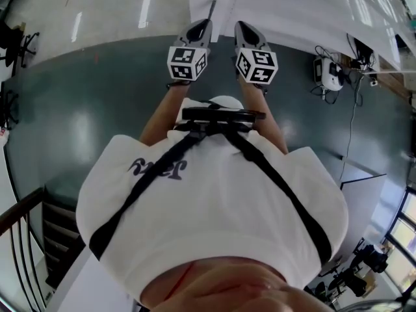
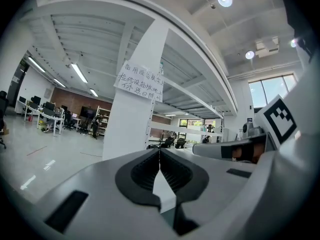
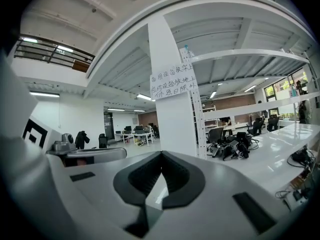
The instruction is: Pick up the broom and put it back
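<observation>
left gripper level, closed | right gripper alongside, closed

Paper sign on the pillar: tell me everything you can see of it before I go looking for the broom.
The paper sign is a white sheet with three lines of dark handwritten characters, too small to read reliably. It is fixed flat, high on the facing side of the white square pillar, well above floor level. It hangs slightly tilted and appears a little wider than that face, so its side edges overhang. What holds it on is not visible, and nothing but the pillar touches it.
</observation>
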The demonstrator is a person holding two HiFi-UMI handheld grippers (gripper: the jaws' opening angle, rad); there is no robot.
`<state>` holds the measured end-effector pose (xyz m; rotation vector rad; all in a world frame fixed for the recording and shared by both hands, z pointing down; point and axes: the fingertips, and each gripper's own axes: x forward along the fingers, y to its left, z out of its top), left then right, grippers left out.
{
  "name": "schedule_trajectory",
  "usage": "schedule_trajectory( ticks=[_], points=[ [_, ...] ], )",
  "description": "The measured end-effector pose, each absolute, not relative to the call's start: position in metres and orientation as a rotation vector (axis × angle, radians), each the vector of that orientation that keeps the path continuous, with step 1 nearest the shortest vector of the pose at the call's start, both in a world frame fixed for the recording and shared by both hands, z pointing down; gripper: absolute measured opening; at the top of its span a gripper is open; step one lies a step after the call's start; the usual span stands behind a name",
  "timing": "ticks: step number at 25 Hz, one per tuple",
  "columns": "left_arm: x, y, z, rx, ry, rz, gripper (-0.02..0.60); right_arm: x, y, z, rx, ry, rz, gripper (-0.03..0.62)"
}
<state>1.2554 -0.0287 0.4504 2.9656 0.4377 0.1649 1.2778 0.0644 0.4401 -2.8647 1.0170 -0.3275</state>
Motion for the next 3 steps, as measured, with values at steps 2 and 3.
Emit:
schedule_trajectory(
  ticks=[2,3],
  points=[
    [1.2587,-0.0271,0.4482,2.958,0.433,0.158,0.012,1.2786,0.0680,0.4414,-2.869,1.028,-0.335,0.008],
    [1.2600,-0.0266,0.4472,2.954,0.430,0.154,0.012,1.2787,0.0695,0.4422,-2.871,1.035,-0.339,0.008]
  ],
)
